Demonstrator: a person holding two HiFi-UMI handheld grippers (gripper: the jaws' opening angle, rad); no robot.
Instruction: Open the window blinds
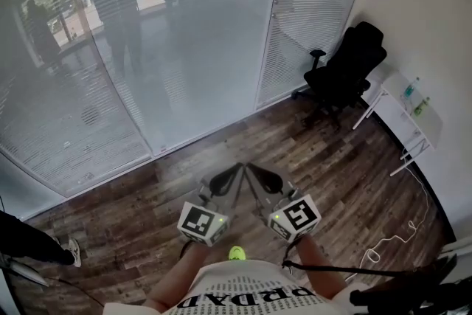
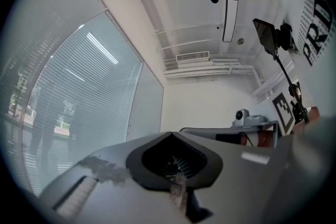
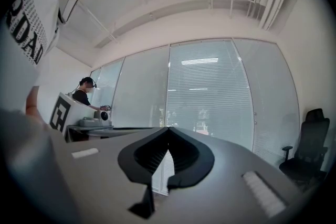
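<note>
Your left claw (image 1: 237,169) and right claw (image 1: 251,168) sit pinched together, empty, held side by side out front because the blinds (image 1: 184,33) hang shut well ahead across the floor (image 1: 147,217), out of reach

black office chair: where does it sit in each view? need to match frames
Head view: black office chair at upper right, just right of the window blinds.
Left gripper view: chair not in it; the blinds fill the left side.
Right gripper view: chair at the lower right edge, right of the blinds.
Shared landmark: the window blinds, seen in all three views.
</note>
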